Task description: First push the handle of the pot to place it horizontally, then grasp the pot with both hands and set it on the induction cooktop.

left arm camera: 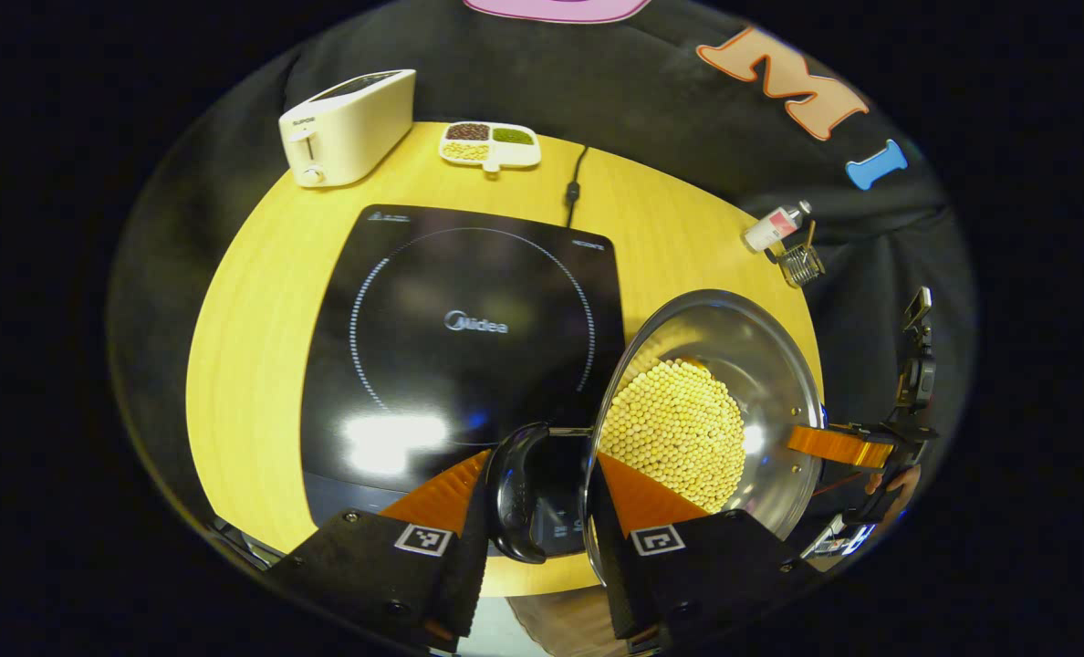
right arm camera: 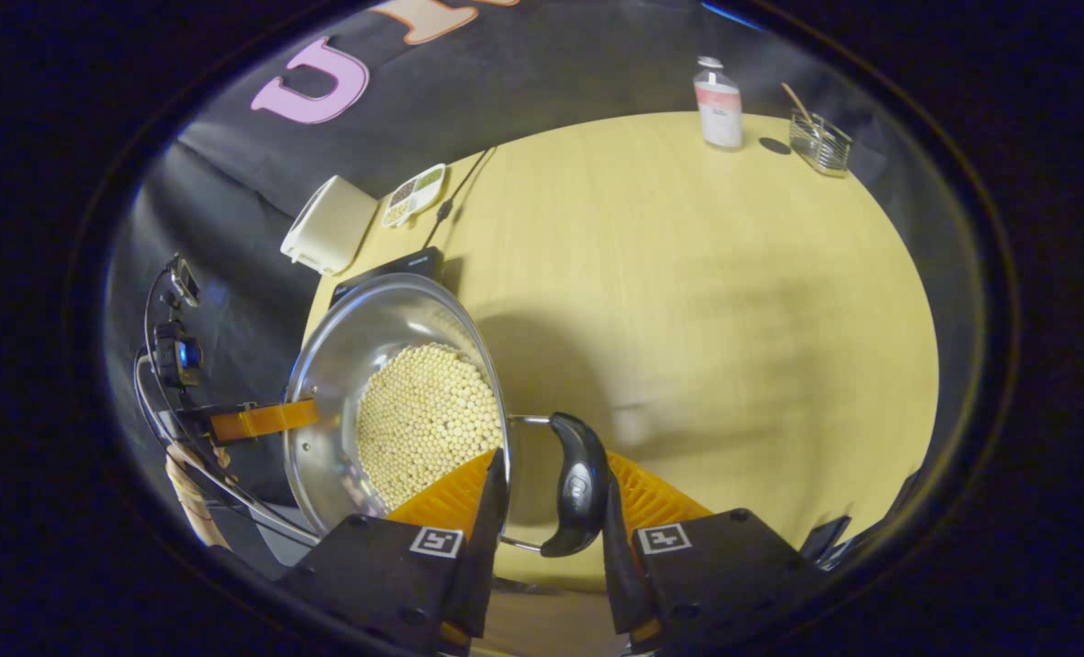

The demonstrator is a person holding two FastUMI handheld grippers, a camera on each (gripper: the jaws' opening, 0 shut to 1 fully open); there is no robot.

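Observation:
A steel pot (left arm camera: pixel 734 356) holding yellow beans (left arm camera: pixel 679 429) sits between my two grippers, just right of the black induction cooktop (left arm camera: pixel 469 319) and overlapping its right edge. My left gripper (left arm camera: pixel 542 453) is shut across the pot's near black handle (left arm camera: pixel 515 493) and rim, with one finger outside the handle and the other inside the pot wall. In the right gripper view, my right gripper (right arm camera: pixel 556 453) clamps the opposite black handle (right arm camera: pixel 578 484) and the rim of the pot (right arm camera: pixel 369 328) the same way. Each gripper appears at the pot's far side in the other's view.
A white toaster (left arm camera: pixel 346 128), a divided dish of grains (left arm camera: pixel 490 144) and the cooktop's cable (left arm camera: pixel 576 187) lie behind the cooktop. A small bottle (right arm camera: pixel 718 114) and a wire basket (right arm camera: pixel 820 141) stand at the far edge of the wooden table (right arm camera: pixel 688 274). The pot's shadow falls on the table.

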